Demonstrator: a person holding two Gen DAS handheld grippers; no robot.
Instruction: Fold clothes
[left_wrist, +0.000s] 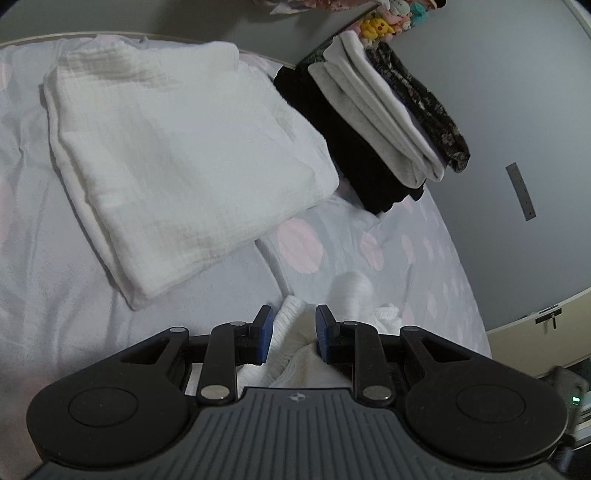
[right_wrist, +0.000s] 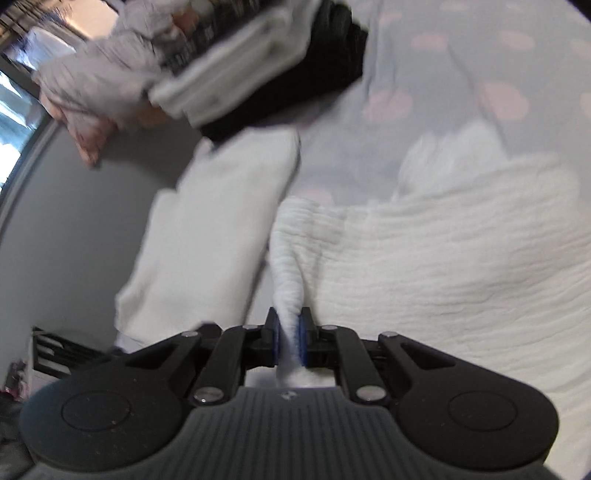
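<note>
We find the right gripper (right_wrist: 289, 334) clenched on a twisted edge of the white crinkled muslin cloth (right_wrist: 443, 258), which spreads ahead & right of its fingers. Left gripper (left_wrist: 291, 334) sits part-open w/ white cloth between its pads (left_wrist: 266, 332); grip there we cannot tell.

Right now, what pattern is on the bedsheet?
Pale grey bedsheet with pink spots, clearest in the left wrist view.

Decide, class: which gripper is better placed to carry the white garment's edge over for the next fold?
Right, probably: the right gripper already pinches the white garment; the left gripper merely straddles cloth.
</note>
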